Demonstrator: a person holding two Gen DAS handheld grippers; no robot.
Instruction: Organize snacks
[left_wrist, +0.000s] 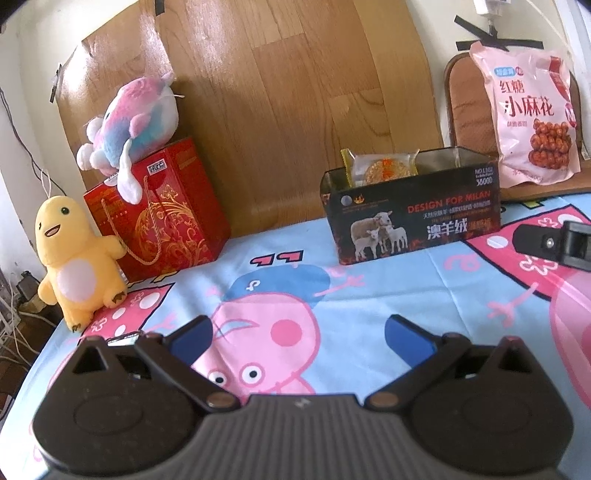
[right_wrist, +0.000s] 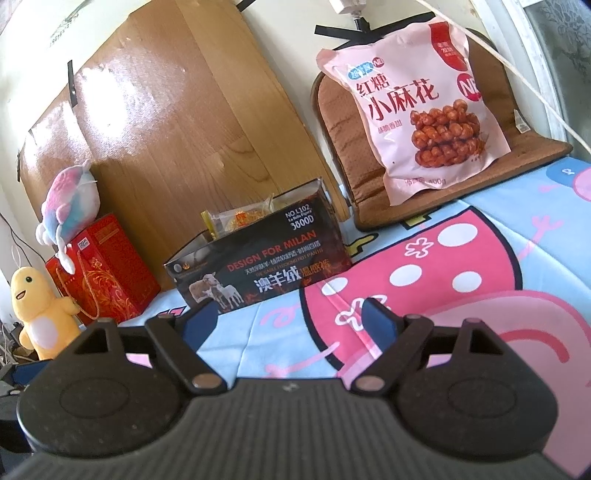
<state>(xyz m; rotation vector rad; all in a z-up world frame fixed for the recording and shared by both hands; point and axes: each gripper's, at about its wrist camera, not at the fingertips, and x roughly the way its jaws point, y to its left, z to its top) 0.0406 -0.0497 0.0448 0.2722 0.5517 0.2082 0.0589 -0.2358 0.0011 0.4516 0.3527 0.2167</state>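
Note:
A black open box (left_wrist: 413, 218) printed with sheep stands at the back of the cartoon bedsheet; it also shows in the right wrist view (right_wrist: 258, 266). A clear-wrapped snack (left_wrist: 384, 168) stands inside it, also seen from the right wrist (right_wrist: 240, 219). A big pink snack bag (left_wrist: 532, 114) leans upright on a brown chair cushion; the right wrist view shows it too (right_wrist: 417, 110). My left gripper (left_wrist: 297, 338) is open and empty above the sheet, well short of the box. My right gripper (right_wrist: 288, 319) is open and empty, in front of the box.
A red gift box (left_wrist: 159, 214) with a pastel plush (left_wrist: 136, 122) on top stands at the left, a yellow plush (left_wrist: 77, 258) beside it. A wooden board (left_wrist: 277, 92) leans on the wall behind. The bed's left edge drops to cables on the floor.

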